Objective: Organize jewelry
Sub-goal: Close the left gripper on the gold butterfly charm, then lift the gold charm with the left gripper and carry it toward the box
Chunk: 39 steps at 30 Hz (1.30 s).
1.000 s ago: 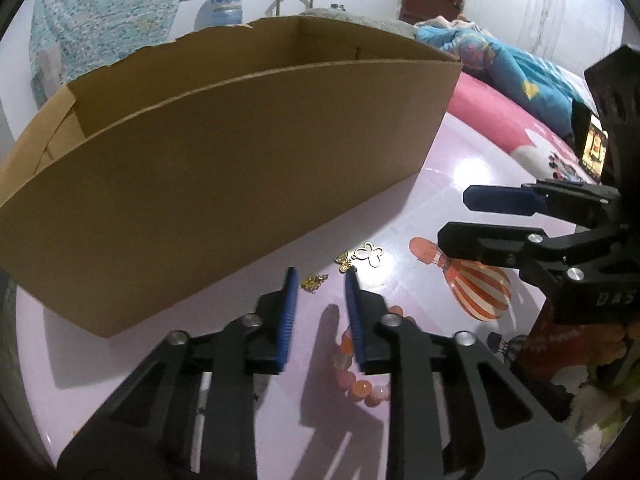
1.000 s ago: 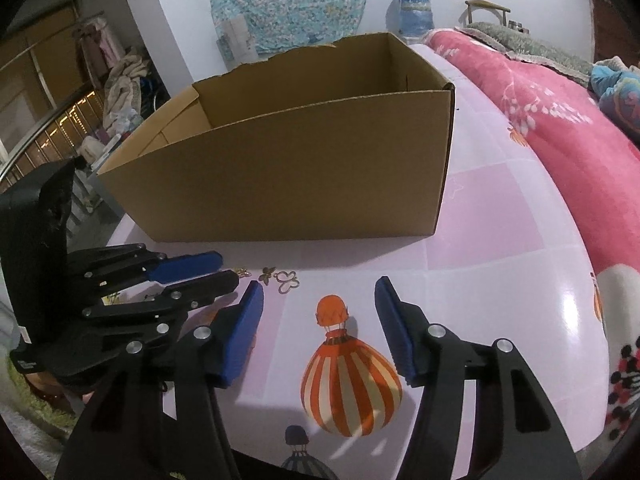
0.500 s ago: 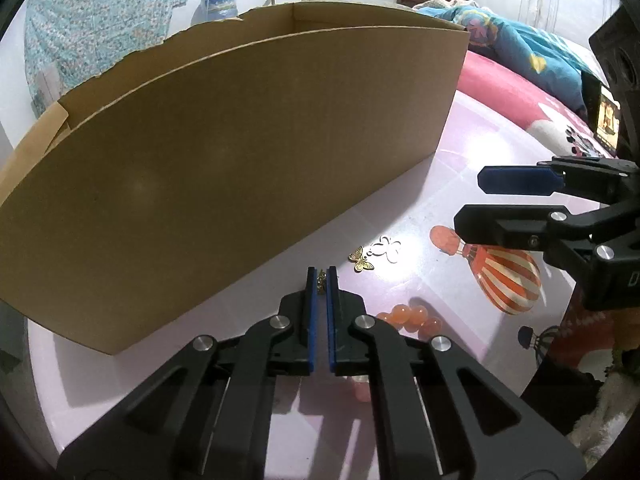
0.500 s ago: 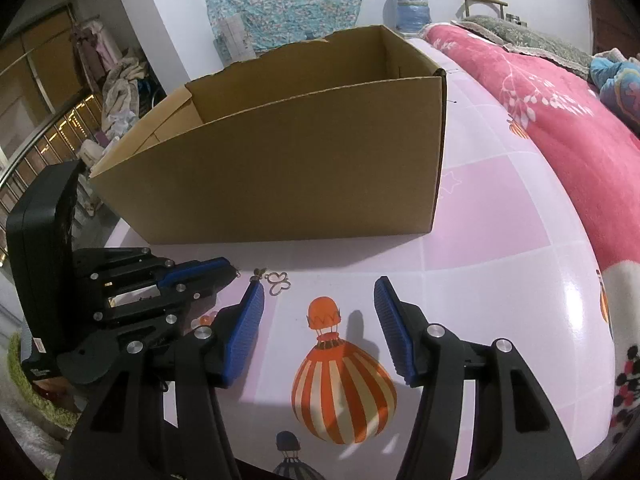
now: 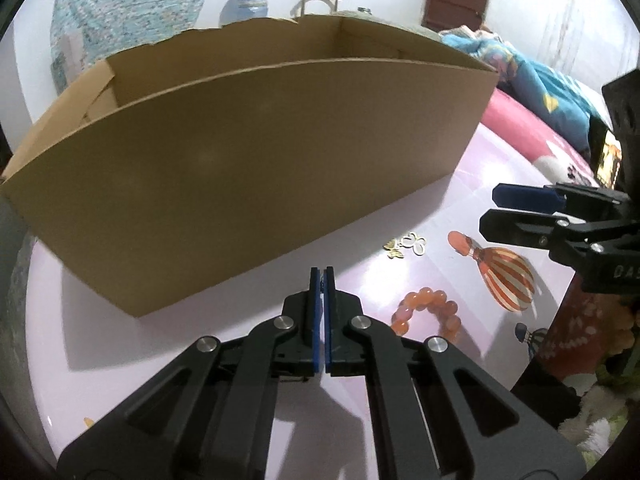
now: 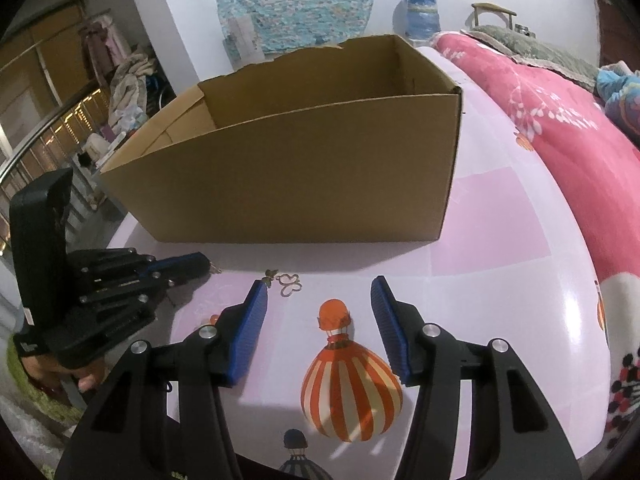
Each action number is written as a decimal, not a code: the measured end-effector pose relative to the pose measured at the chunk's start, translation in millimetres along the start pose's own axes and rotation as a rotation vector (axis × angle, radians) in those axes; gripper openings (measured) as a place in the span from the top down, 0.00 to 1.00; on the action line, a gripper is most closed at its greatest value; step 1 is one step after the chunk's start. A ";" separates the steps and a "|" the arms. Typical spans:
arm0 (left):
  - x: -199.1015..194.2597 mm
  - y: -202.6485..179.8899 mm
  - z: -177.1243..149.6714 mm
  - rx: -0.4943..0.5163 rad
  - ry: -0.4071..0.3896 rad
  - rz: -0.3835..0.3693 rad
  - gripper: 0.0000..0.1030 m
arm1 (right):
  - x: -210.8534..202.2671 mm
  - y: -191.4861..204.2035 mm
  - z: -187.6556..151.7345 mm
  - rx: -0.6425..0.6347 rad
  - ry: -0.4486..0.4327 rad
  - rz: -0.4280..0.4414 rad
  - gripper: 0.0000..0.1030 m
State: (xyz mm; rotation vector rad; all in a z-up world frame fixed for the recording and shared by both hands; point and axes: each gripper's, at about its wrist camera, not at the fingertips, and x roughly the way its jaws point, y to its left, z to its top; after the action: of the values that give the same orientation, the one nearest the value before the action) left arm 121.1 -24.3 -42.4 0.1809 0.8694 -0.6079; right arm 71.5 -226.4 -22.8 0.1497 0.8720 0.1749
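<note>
My left gripper (image 5: 320,276) is shut on a small gold charm, a tip of which shows at its end in the right wrist view (image 6: 216,269); it is lifted above the pink table (image 5: 248,332). An open cardboard box (image 5: 248,160) stands just beyond it. A gold butterfly charm (image 5: 394,249) and a white butterfly charm (image 5: 415,242) lie by the box's front wall. An orange bead bracelet (image 5: 426,310) lies to the right of my left gripper. My right gripper (image 6: 318,316) is open and empty, over the balloon print, near the charms (image 6: 290,283).
A pink blanket (image 6: 560,128) covers the bed to the right of the table. A blue water jug (image 6: 418,12) and a chair stand by the far wall. Clothes and shelves are at the far left (image 6: 128,80).
My left gripper closed on a small gold charm that lay by the box, then rose and drew back with it. The bracelet now lies uncovered. My right gripper stayed open, nearly still.
</note>
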 end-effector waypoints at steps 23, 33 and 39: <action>6.7 5.4 -4.6 -0.034 0.017 0.014 0.99 | 54.3 22.9 21.8 -0.559 0.195 0.189 0.72; 8.6 6.3 -3.6 -0.035 0.015 0.016 0.99 | 49.8 19.5 17.8 -0.482 0.184 0.177 0.87; 9.3 6.8 -2.4 -0.036 0.015 0.015 0.99 | 42.6 10.0 13.1 -0.369 0.151 0.142 0.87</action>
State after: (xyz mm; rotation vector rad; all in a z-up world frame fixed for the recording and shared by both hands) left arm 127.9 -21.7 -51.6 0.1598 0.8916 -0.5773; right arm 107.6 -208.3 -44.2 -0.1491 0.9643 0.4805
